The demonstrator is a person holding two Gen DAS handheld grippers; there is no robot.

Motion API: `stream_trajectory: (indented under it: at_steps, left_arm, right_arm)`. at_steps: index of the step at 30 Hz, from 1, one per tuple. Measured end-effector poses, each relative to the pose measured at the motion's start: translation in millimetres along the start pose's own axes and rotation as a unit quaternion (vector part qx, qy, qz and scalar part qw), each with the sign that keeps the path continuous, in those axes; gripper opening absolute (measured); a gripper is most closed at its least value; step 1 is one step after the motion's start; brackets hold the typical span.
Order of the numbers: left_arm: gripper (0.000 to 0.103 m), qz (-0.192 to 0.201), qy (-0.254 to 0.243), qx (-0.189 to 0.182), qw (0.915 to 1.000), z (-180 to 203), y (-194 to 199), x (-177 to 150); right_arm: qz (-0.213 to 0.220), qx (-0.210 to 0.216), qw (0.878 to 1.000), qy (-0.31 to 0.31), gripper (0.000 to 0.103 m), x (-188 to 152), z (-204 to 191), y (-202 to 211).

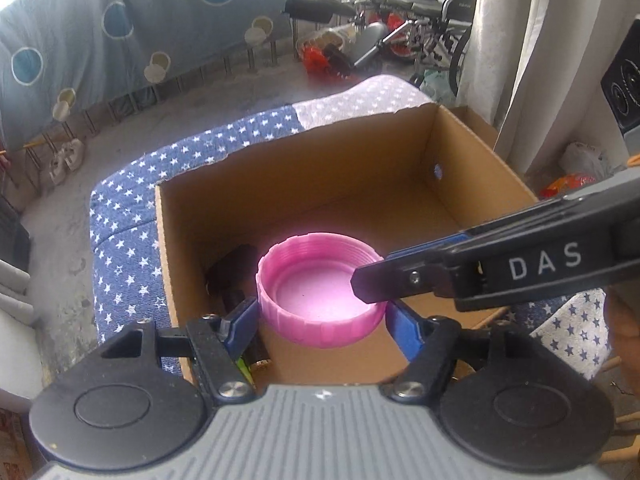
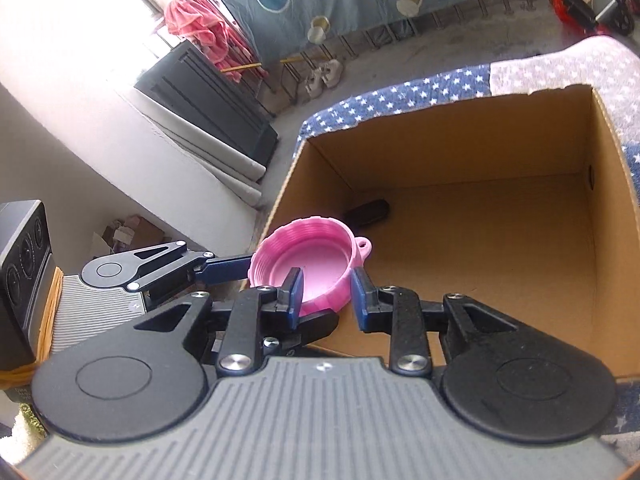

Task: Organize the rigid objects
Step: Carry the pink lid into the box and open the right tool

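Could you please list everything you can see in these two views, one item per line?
Lid: one, pink, threaded, open side up, held over the box's near corner by both grippers.
Cardboard box: one, brown, open-topped, on the cloth.
Dark object: one, black, on the box floor by the wall.
Star cloth: one, blue with white stars, under the box.
Wheelchair: one, in the background.
Shoes: a pair, white, on the floor.
Left gripper: jaws across the lid's outer sides.
Right gripper: jaws pinching the lid's rim.
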State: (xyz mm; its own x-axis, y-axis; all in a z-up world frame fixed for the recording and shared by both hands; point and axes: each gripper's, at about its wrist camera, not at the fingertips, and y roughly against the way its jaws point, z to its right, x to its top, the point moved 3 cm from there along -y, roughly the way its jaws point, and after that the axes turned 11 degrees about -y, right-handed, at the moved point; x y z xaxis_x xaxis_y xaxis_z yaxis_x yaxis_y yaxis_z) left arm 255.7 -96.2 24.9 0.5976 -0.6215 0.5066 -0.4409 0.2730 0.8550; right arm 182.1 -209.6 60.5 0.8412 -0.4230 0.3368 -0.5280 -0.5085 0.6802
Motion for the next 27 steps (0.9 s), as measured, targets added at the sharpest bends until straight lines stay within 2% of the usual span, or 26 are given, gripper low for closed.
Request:
stream_trajectory:
  at_steps: [3, 7, 8, 10, 13, 20, 27]
  left_arm:
    - [0.071, -0.042, 0.008, -0.006, 0.9991, -11, -34, 2]
    - [0.071, -0.089, 0.012, -0.004, 0.9960, -21, -66, -4]
    - [0.070, -0.090, -0.001, 0.014, 0.9958, -20, -68, -4]
    - [0.070, -0.097, -0.016, 0.025, 0.9948, -18, -72, -4]
    - [0.071, -0.102, -0.017, 0.023, 0.9944, -18, -71, -3]
    - [0.072, -0.085, -0.002, 0.003, 0.9964, -18, -52, 0]
    - [0.073, -0.045, 0.011, 0.001, 0.9989, -17, -15, -1]
  right_arm:
    - [-0.038, -0.015, 0.999, -0.018, 0.026, 18, 15, -29]
    - [-0.083, -0.036, 0.995, -0.029, 0.026, 23, 25, -70]
    - [-0.093, -0.039, 0.994, -0.030, 0.026, 23, 27, -78]
    - [-0.107, -0.045, 0.993, -0.035, 0.026, 23, 31, -89]
    - [-0.116, -0.053, 0.991, -0.035, 0.026, 21, 33, -99]
    - [-0.103, -0.056, 0.993, -0.023, 0.028, 17, 28, -84]
    - [-0.049, -0.040, 0.998, -0.008, 0.035, 6, 15, -28]
